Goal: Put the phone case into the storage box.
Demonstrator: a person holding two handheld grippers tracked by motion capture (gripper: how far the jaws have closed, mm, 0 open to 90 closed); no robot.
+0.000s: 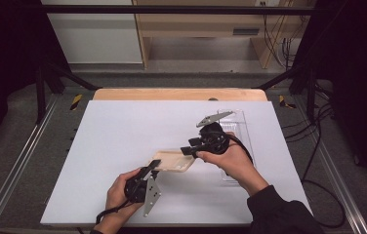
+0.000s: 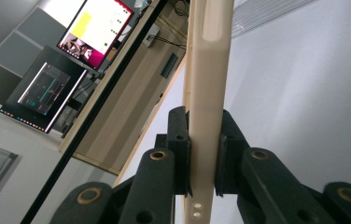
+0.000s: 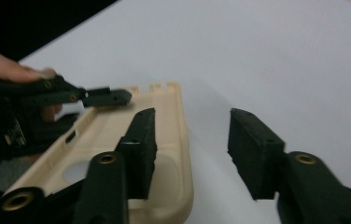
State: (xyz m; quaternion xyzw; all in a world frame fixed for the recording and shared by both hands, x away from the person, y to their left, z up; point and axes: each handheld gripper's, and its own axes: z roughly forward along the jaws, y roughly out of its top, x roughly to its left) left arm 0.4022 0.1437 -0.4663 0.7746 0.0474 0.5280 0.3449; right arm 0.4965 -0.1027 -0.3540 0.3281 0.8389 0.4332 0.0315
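Observation:
A beige phone case (image 1: pixel 174 161) is held just above the white table, near its middle. My left gripper (image 1: pixel 154 163) is shut on the case's near left end. In the left gripper view both pads press the case (image 2: pixel 208 70) edge-on. My right gripper (image 1: pixel 187 148) reaches in from the right with its jaws apart. In the right gripper view one jaw hangs over the hollow inside of the case (image 3: pixel 103 128), the other over bare table, and the case's side wall lies between them untouched. The left gripper (image 3: pixel 113 97) pinches the case's far end there.
A clear plastic tray (image 1: pixel 237 122) lies on the table's right side, behind the right hand. A wooden board (image 1: pixel 179 94) runs along the far edge of the white table (image 1: pixel 123 131). Monitors (image 2: pixel 99 28) stand beyond the table.

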